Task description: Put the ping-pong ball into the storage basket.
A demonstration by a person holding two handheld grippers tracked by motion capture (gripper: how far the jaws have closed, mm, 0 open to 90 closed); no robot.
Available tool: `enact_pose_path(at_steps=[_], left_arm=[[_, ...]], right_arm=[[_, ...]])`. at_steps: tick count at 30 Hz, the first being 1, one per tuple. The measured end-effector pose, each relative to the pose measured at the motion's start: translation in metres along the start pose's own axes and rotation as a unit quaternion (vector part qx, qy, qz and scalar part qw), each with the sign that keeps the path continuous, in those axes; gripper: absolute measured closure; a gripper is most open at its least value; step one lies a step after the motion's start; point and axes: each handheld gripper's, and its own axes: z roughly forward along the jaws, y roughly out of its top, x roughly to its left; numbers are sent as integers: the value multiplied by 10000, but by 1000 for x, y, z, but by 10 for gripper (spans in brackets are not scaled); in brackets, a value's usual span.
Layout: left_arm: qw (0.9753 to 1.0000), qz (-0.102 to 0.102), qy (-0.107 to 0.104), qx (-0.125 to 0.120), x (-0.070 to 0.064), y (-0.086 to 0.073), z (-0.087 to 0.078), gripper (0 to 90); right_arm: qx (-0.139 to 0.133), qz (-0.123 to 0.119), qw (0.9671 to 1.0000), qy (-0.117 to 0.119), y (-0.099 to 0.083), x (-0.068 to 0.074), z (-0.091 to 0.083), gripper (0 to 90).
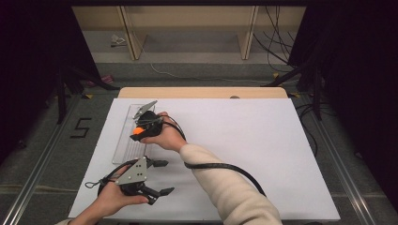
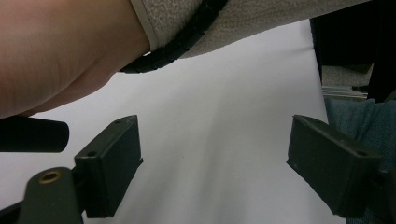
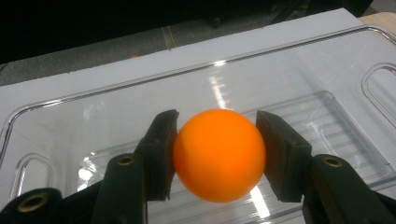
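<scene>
While the white table (image 1: 263, 150) lay bare across most of its surface, a clear plastic tray (image 1: 123, 146) rested near its far left corner. From the bottom edge a cream sleeve (image 1: 225, 185) reached across toward that tray, a black cable (image 1: 225, 168) looping beside it. Nearer the person, the left gripper (image 1: 162, 177) hovered over the table with its jaws spread wide and nothing between them. Over the tray, the right gripper (image 3: 215, 156) had its jaws closed on an orange ball (image 3: 218, 155), pads pressing both sides, holding it above the tray's ribbed floor.
</scene>
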Motion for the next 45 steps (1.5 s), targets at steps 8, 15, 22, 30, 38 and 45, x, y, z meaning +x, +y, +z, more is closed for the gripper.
enact_pose_path(at_steps=[8,15,22,30,38,45], left_arm=[[10000,3,-1,-1,0,0,0,169],[10000,2,-3,-2,0,0,0,169],[10000,5,-5,-2,0,0,0,169],[10000,8,-6,-2,0,0,0,169],[10000,8,-7,-3,0,0,0,169],[10000,6,-8,0,0,0,0,169]], right_arm=[[24,-12,10000,4,-1,0,2,507],[39,-8,10000,-6,-2,0,3,507],[75,-7,10000,2,-3,1,5,506],[62,-16,10000,9,-2,2,5,506],[42,-5,10000,6,-2,2,5,497],[-90,9,10000,-6,3,2,-1,365]])
